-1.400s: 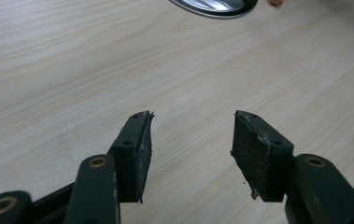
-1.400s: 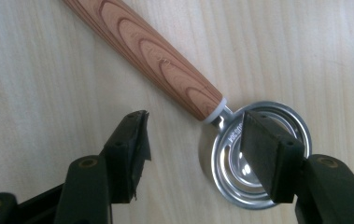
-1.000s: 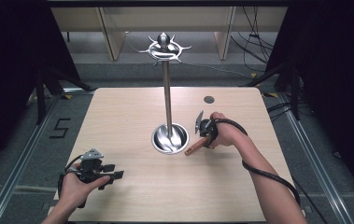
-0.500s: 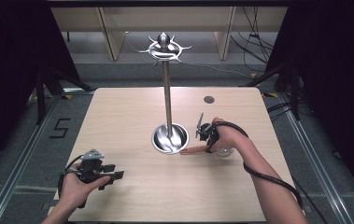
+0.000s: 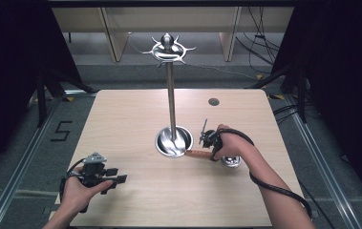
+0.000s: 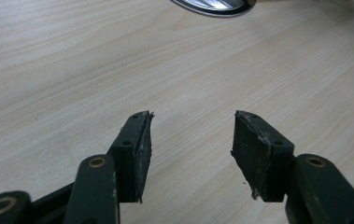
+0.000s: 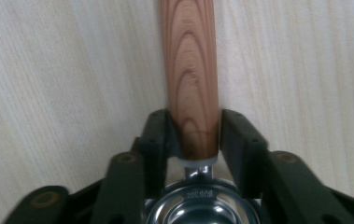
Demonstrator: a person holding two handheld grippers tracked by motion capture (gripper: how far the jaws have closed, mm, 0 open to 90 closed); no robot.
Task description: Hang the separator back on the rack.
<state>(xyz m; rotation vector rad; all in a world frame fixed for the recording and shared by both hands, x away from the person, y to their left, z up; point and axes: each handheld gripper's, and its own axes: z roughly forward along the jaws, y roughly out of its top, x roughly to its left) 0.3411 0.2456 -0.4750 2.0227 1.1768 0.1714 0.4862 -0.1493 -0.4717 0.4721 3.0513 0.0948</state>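
Note:
A utensil with a wooden handle (image 5: 197, 153) (image 7: 191, 70) and a round metal head (image 5: 231, 161) (image 7: 198, 207) lies low over the table (image 5: 135, 119), right of the stand's base. My right gripper (image 5: 210, 145) (image 7: 193, 121) is shut on the handle close to the head. The handle's free end points at the shiny base dish (image 5: 173, 141) of a tall metal stand (image 5: 171, 100) topped by a ring of hooks (image 5: 168, 47). My left gripper (image 5: 119, 180) (image 6: 191, 123) is open over bare wood at the near left, nothing between its pads.
A small dark round spot (image 5: 213, 101) marks the table's far right. The base dish's rim (image 6: 212, 5) shows at the top of the left gripper view. Dark floor, rails and cables surround the table; wooden shelving stands behind it.
My right gripper has moved a little nearer and to the right with the utensil, and its metal head has come into view by the hand. The left gripper has stayed put.

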